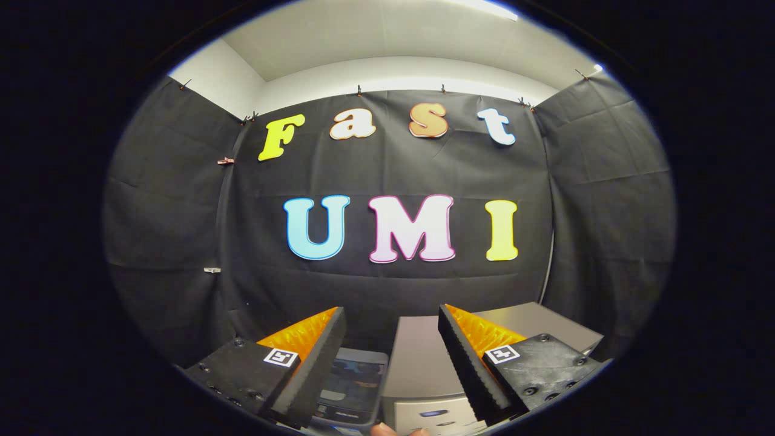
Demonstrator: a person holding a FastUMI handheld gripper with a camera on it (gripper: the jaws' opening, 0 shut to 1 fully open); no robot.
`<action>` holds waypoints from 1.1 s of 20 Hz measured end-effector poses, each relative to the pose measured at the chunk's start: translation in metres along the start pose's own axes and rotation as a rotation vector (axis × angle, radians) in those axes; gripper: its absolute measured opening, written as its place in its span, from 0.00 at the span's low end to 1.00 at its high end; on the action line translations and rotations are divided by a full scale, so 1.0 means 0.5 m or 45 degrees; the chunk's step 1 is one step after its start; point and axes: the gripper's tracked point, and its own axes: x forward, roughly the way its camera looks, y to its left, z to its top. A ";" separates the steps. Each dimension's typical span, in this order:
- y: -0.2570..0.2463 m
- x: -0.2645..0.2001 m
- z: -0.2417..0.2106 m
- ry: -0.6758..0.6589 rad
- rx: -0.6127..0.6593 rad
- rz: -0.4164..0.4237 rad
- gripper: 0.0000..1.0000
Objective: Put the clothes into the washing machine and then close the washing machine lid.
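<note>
My gripper (392, 312) is open, its two fingers spread wide with nothing between them, and it points level at the booth's black back wall. Below and just ahead of the fingers stands the small grey washing machine (419, 357). Its control panel (433, 415) faces me low between the fingers. A dark tinted lid panel (354, 378) shows beside the left finger. I cannot tell whether that lid lies flat or stands raised.
A grey flat surface (536, 321) runs on behind the right finger toward the right cloth wall. Black cloth walls close the booth at the back and on both sides. A person's fingertips (387, 430) show beneath the fingers.
</note>
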 end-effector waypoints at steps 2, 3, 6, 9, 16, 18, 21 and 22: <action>-0.042 -0.012 0.011 -0.028 0.007 -0.039 0.96; -0.053 -0.019 0.010 -0.030 0.023 -0.052 0.96; -0.077 -0.044 0.005 -0.028 0.060 -0.059 0.97; -0.100 -0.059 0.000 -0.033 0.060 -0.085 0.97; -0.104 -0.064 -0.035 0.011 -0.011 -0.077 0.98; -0.103 -0.059 -0.045 0.020 -0.018 -0.082 0.98; -0.088 -0.049 -0.053 0.020 0.019 -0.074 0.98; -0.079 -0.044 -0.056 0.023 0.028 -0.063 0.98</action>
